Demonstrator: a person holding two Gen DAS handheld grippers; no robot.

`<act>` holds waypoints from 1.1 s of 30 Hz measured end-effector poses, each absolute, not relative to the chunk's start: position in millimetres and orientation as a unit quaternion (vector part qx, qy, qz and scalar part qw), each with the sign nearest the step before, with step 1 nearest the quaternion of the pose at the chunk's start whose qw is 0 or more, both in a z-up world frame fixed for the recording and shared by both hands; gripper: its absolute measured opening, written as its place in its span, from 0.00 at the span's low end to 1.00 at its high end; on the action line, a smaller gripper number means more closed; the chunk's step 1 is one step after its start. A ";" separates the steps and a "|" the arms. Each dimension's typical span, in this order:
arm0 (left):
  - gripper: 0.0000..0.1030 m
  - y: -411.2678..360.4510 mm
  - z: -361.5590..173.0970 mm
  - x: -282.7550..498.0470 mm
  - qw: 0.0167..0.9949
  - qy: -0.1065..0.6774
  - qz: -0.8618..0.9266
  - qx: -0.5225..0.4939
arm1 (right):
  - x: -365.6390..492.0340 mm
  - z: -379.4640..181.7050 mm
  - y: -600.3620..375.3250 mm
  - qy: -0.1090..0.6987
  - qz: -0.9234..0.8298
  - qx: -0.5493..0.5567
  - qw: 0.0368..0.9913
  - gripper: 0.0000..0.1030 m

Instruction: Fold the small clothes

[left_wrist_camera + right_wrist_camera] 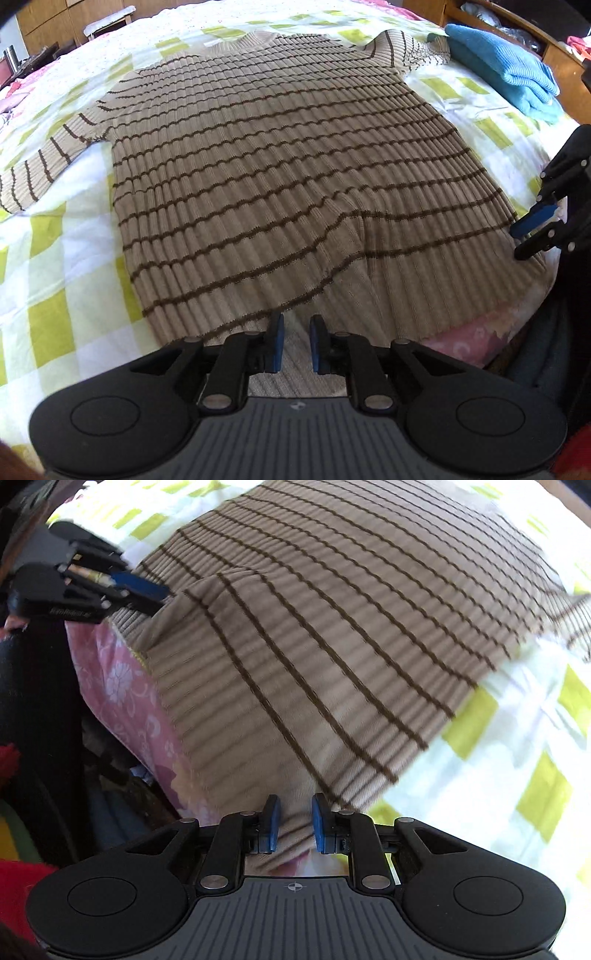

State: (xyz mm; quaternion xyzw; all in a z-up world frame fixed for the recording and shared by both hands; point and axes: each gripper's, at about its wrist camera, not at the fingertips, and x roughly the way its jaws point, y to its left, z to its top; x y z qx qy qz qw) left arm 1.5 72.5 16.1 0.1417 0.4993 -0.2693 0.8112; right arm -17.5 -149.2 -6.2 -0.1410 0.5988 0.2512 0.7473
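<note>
A striped sweater lies flat on a checked bedspread. The left gripper and the right gripper both stand slightly apart over its hem, at the bottom centre of their views, clamping nothing.

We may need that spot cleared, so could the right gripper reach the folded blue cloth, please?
Probably yes: the right gripper is at the sweater's corner, with only bedsheet between it and the blue cloth.

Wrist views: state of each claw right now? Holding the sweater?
Left claw: open a little, over the sweater hem, not pinching it.
Right claw: open a little, at the hem's corner, not pinching it.
</note>
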 end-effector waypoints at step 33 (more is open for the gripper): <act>0.28 -62.7 6.7 88.6 0.852 0.435 -0.289 0.020 | 121.2 -9.4 -388.0 0.335 -0.225 0.254 0.879 0.25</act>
